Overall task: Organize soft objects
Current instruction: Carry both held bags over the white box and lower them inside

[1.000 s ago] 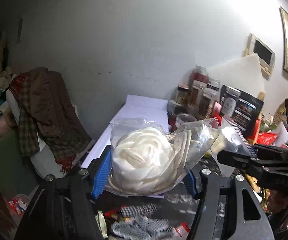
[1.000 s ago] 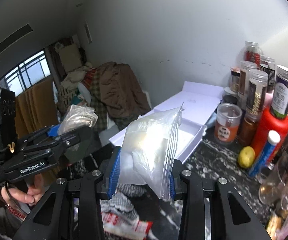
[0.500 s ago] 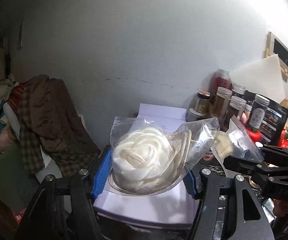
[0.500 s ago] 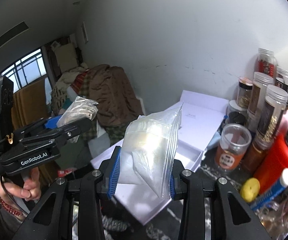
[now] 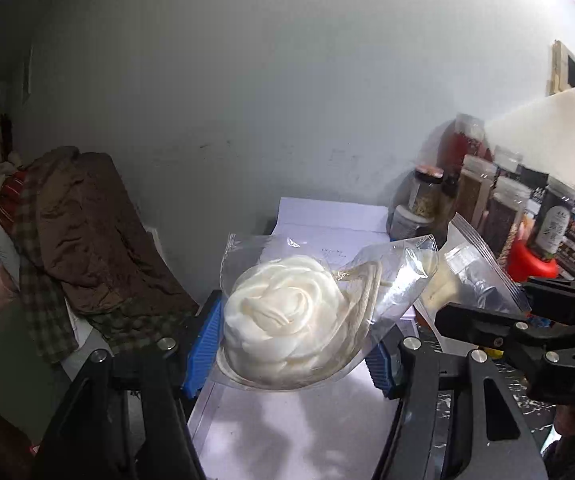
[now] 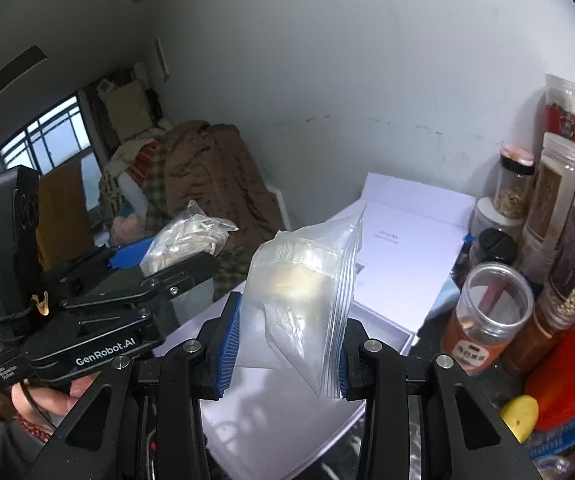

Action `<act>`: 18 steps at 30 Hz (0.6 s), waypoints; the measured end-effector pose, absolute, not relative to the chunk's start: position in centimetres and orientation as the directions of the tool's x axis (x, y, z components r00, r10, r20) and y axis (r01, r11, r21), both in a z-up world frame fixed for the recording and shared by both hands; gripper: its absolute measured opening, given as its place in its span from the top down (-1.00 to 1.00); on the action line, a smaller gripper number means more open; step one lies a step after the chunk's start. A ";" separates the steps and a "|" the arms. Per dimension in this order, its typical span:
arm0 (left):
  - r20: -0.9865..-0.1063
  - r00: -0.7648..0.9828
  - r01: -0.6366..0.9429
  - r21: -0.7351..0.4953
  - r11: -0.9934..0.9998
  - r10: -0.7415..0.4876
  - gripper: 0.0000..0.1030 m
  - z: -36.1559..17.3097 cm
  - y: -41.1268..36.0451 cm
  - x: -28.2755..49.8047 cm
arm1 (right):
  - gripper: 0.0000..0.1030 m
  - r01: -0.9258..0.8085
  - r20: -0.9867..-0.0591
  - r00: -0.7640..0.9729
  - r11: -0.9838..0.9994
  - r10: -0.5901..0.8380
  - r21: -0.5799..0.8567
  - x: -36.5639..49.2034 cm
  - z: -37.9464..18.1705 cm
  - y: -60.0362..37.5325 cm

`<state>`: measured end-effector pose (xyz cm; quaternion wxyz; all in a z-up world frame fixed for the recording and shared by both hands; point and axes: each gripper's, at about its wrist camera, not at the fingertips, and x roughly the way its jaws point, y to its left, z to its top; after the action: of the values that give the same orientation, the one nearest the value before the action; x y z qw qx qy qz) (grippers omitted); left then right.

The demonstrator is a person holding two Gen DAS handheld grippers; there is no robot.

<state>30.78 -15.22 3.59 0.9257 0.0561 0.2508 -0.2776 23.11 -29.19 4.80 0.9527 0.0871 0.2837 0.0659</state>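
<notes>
Two hand-held grippers, left (image 5: 293,344) clamping a bagged cream bundle (image 5: 287,320) and right (image 6: 283,344) a zip bag (image 6: 307,292), hover directly above the open white box (image 6: 399,256).

left gripper (image 5: 293,340) and right gripper (image 6: 287,344) now over white open box (image 5: 327,420) | checkered cloth and red wrappers below gone from view | jars (image 6: 487,312) nearer

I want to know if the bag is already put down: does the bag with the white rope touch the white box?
Apart. In the left wrist view the bag with the white rope hangs in the left gripper, casting its shadow on the white box below.
</notes>
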 end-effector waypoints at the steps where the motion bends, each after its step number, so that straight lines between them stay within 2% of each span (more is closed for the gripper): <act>1: -0.505 0.719 0.541 -0.027 0.841 -0.478 -0.22 3.2 -15.5 31.2 | 0.26 -0.078 -0.533 0.827 0.975 0.180 0.208 23.5 4.5 -29.3; 11: -0.573 0.702 0.526 0.018 0.850 -0.422 -0.22 0.1 -16.6 34.5 | 0.26 -0.061 -0.576 0.796 0.971 0.187 0.231 26.1 1.4 -29.7; 18: -0.638 0.658 0.550 0.045 0.834 -0.400 -0.23 -2.4 -18.0 36.0 | 0.25 -0.037 -0.638 0.746 0.968 0.190 0.246 27.6 -1.0 -30.4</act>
<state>36.03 -18.00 -2.41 0.9029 0.1181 0.3189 -0.2631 27.61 -30.43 -0.97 0.9279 0.1096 0.3511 0.0612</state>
